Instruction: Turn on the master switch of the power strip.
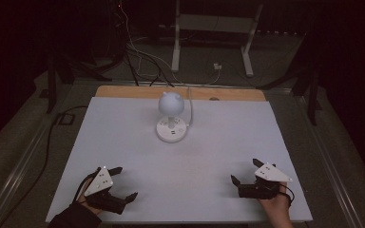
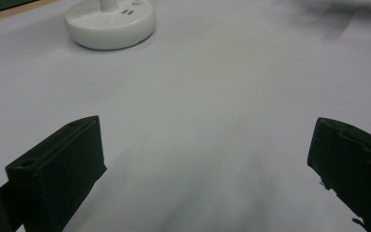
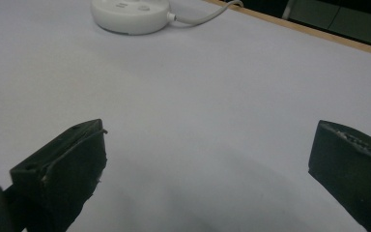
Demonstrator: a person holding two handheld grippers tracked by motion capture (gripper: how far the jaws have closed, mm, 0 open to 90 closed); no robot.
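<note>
While both hands rest near the front edge of the tabletop, we see the left gripper by the front-left corner and the right gripper by the front-right corner, each with its fingers spread wide and nothing between them. Nearest thing is the white lamp: round base, globe head, standing upright toward the middle of the far edge, well apart from both. Its white cable runs off the far edge. Bare white surface lies between grippers and lamp, so the path is unobstructed. Beyond the far edge we see a white stand and loose wires on the floor.
</note>
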